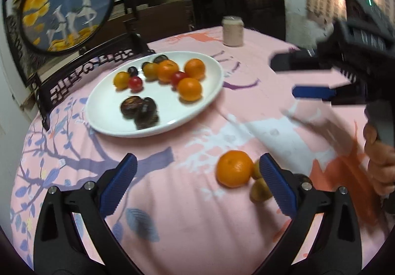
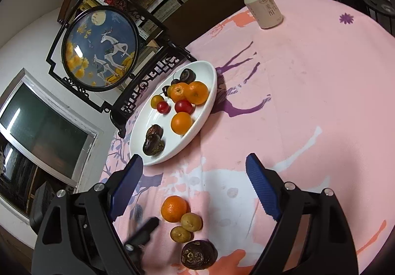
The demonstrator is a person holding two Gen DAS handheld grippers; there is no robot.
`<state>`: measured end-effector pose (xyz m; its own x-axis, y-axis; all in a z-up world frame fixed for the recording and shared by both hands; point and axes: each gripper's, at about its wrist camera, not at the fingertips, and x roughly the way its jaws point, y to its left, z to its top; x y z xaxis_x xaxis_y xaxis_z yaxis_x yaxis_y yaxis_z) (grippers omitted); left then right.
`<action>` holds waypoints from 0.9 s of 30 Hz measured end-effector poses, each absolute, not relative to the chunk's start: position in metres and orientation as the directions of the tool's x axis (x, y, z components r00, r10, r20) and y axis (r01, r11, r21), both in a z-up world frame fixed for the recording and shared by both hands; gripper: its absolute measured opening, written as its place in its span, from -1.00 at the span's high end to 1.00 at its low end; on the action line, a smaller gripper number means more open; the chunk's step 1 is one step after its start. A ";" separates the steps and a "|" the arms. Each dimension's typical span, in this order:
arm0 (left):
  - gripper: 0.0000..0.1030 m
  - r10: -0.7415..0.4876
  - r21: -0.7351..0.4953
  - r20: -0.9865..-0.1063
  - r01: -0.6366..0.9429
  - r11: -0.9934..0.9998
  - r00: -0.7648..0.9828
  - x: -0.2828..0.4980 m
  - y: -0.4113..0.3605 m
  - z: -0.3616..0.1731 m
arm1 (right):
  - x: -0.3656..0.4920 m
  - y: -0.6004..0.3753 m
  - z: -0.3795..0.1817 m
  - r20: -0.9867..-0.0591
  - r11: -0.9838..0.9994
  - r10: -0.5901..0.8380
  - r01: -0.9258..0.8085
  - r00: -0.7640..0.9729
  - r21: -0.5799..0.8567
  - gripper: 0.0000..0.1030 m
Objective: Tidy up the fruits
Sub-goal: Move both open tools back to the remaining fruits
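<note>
Above the tablecloth (image 2: 308, 77), right gripper (image 2: 195, 171) wide, empty

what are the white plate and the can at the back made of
White plate: probably glazed ceramic, going by its smooth, glossy rim, though melamine is possible. Can: likely thin metal with a matte cream printed wrap, judging by its drinks-can shape and pale silvery top.

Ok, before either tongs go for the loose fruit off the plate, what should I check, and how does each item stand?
1. Left tongs open, empty: ok.
2. Right tongs open, empty: ok.
3. Loose orange unobstructed from above: ok.
4. Two small yellow-green fruits clear of the orange: not ok, they sit against it.
5. Dark wrinkled fruit stable on the cloth: cannot tell.
6. White plate has bare space: ok.
</note>
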<state>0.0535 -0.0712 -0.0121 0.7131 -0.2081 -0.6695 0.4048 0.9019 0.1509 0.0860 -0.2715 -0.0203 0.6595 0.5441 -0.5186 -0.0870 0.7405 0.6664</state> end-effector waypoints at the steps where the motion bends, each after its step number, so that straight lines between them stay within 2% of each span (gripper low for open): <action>1: -0.96 -0.199 0.166 -0.671 0.406 0.899 0.714 0.053 -0.074 -0.014 | 0.086 -0.271 -0.020 -0.519 0.742 0.543 -0.089 0.660 0.664 -0.66; 5: -0.96 -0.120 0.241 -0.689 0.382 0.892 0.714 0.060 -0.081 -0.027 | 0.086 -0.270 -0.018 -0.516 0.742 0.548 -0.098 0.658 0.663 -0.66; 9: -0.96 -0.126 0.198 -0.693 0.355 0.914 0.710 0.067 -0.065 -0.021 | 0.085 -0.268 -0.019 -0.519 0.745 0.551 -0.105 0.653 0.659 -0.66; 13: -0.96 0.015 0.254 -0.634 0.190 0.948 0.773 0.069 -0.035 -0.010 | 0.085 -0.267 -0.019 -0.521 0.746 0.552 -0.106 0.651 0.658 -0.66; 16: -0.96 0.044 0.175 -0.660 0.096 0.980 0.750 0.075 -0.003 -0.007 | 0.085 -0.267 -0.019 -0.522 0.743 0.556 -0.105 0.647 0.661 -0.66; 20: -0.96 -0.032 0.084 -0.686 0.123 0.989 0.727 0.078 0.005 -0.008 | 0.084 -0.263 -0.018 -0.525 0.751 0.556 -0.118 0.644 0.650 -0.66; 27: -0.96 -0.005 0.249 -0.636 0.211 0.945 0.772 0.064 -0.036 -0.014 | 0.084 -0.261 -0.017 -0.530 0.762 0.547 -0.124 0.648 0.635 -0.66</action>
